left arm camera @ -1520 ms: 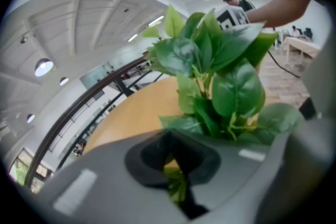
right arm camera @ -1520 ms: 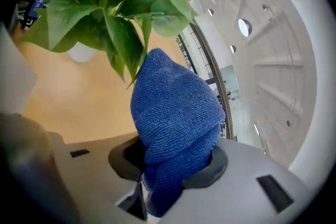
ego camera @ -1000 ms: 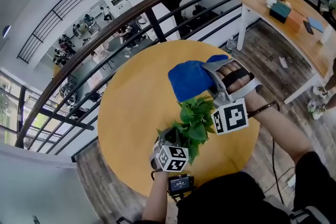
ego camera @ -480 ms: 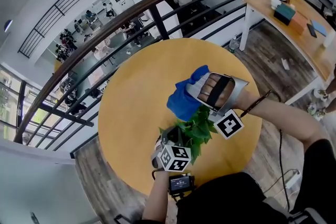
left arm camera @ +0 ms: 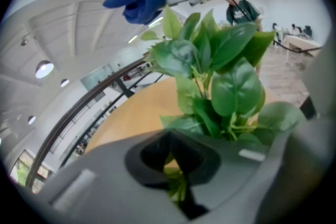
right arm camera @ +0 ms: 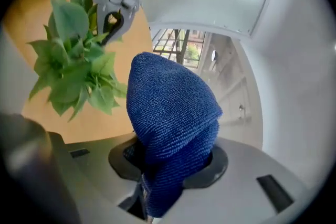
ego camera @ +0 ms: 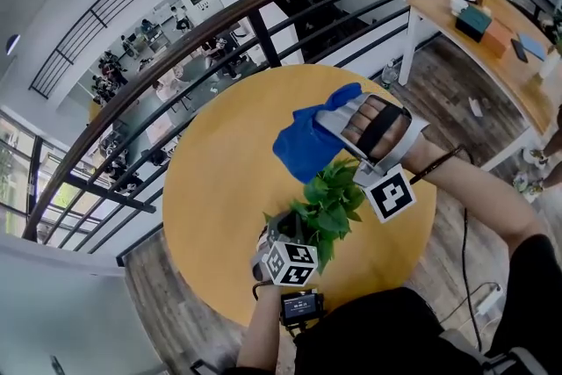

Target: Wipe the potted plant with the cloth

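One leafy plant (ego camera: 329, 202), one blue cloth (ego camera: 303, 145), two hand-held grippers, one round yellow worktop (ego camera: 219, 215).

Toward the worktop's near edge, the left hand-held gripper (left arm camera: 176, 186) has its jaws pinched together on the plant's stems, and the leaves rise just past them. Beyond that, over the worktop's middle, the right hand-held gripper (right arm camera: 157, 186) is clamped on the bunched cloth, close beside the top leaves. I cannot tell whether cloth and leaves touch.
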`<move>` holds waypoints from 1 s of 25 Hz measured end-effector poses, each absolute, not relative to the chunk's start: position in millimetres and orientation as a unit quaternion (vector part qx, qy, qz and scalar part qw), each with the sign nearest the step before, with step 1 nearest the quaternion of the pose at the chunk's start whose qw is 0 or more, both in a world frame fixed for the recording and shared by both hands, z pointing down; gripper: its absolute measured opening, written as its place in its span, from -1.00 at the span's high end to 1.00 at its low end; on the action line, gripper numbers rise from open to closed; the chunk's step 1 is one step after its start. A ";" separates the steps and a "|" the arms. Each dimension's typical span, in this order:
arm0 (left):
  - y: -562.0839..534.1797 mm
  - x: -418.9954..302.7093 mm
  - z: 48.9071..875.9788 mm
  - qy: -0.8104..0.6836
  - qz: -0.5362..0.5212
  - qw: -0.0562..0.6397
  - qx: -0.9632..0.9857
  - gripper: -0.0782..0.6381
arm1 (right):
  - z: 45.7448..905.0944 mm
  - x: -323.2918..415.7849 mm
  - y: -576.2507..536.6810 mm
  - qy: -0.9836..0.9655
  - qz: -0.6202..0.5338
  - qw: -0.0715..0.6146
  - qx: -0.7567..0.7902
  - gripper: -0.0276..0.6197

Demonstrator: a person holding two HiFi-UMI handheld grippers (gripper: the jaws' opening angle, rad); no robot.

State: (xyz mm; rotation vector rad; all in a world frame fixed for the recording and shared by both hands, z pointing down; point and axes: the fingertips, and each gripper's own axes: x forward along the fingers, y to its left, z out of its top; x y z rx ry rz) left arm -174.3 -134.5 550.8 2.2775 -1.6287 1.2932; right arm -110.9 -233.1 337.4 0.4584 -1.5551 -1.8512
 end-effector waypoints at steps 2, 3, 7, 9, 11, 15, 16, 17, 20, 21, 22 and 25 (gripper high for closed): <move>-135.8 -172.6 551.1 -0.529 0.419 0.030 0.737 0.78 | 353.3 -120.9 -199.6 -0.595 -0.731 0.313 0.122 0.45; -135.9 -171.9 551.5 -0.529 0.418 0.031 0.738 0.78 | 367.2 -123.8 -187.3 -0.586 -0.742 0.311 0.096 0.45; -135.0 -173.1 551.4 -0.529 0.418 0.029 0.738 0.78 | 416.9 -126.1 -185.0 -0.542 -0.765 0.345 0.051 0.45; -134.6 -172.1 551.5 -0.527 0.421 0.025 0.738 0.78 | 422.0 -122.6 -197.0 -0.532 -0.765 0.359 0.054 0.45; -133.3 -171.6 552.9 -0.527 0.424 0.024 0.737 0.78 | 417.1 -119.0 -210.5 -0.529 -0.761 0.369 0.068 0.45; -133.1 -173.5 553.6 -0.528 0.422 0.026 0.737 0.78 | 405.2 -107.6 -246.3 -0.514 -0.753 0.399 0.100 0.45; -133.1 -173.5 553.6 -0.528 0.421 0.026 0.737 0.78 | 403.9 -101.7 -257.5 -0.508 -0.749 0.412 0.109 0.45; -132.7 -173.3 553.7 -0.528 0.421 0.026 0.737 0.78 | 403.3 -94.5 -268.8 -0.504 -0.742 0.426 0.118 0.45; -130.2 -174.2 554.1 -0.529 0.418 0.027 0.738 0.78 | 407.6 -68.7 -297.7 -0.504 -0.709 0.473 0.142 0.45; -130.0 -174.8 554.0 -0.530 0.417 0.027 0.738 0.78 | 411.9 -59.1 -305.0 -0.509 -0.693 0.488 0.148 0.45; -130.4 -175.3 553.6 -0.530 0.416 0.027 0.739 0.78 | 417.6 -49.3 -310.9 -0.519 -0.675 0.501 0.155 0.45; -134.2 -173.0 551.2 -0.530 0.411 0.023 0.741 0.78 | 437.6 -14.5 -324.1 -0.553 -0.613 0.533 0.182 0.45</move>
